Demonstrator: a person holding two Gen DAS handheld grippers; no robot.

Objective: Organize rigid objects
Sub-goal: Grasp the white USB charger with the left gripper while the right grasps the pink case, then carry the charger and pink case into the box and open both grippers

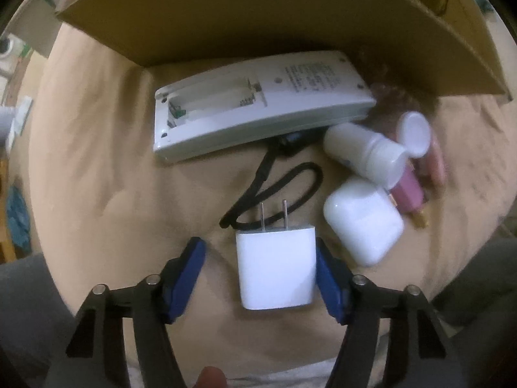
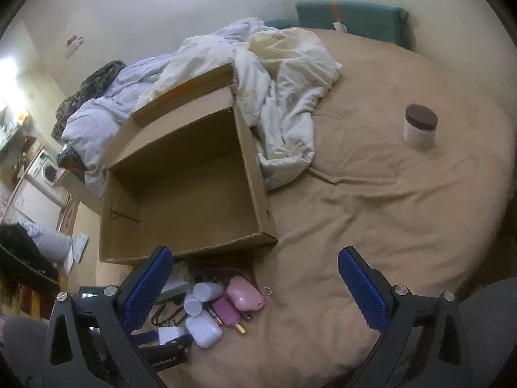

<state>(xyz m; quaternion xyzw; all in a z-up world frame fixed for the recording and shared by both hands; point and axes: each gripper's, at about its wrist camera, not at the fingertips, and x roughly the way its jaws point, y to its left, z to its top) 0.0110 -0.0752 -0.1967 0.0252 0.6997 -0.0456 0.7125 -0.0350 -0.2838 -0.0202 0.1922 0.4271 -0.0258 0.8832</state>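
Observation:
A white plug charger (image 1: 274, 270) lies on the tan bedsheet between the open blue fingers of my left gripper (image 1: 260, 274); the right pad touches its side, the left pad stands apart. Around it lie a white earbud case (image 1: 363, 220), a white remote (image 1: 258, 103) with its battery bay open, a white open-capped bottle (image 1: 365, 150), a pink object (image 1: 407, 190) and a black strap (image 1: 274, 190). The empty cardboard box (image 2: 181, 187) stands just beyond this pile. My right gripper (image 2: 255, 287) is open and empty above the bed; the charger (image 2: 171, 334) shows at its lower left.
A crumpled white duvet (image 2: 274, 97) lies behind and right of the box. A small jar with a brown lid (image 2: 420, 126) stands alone on the sheet at far right. A pink case (image 2: 244, 296) lies in the pile. A teal pillow (image 2: 352, 16) is at the bed's far end.

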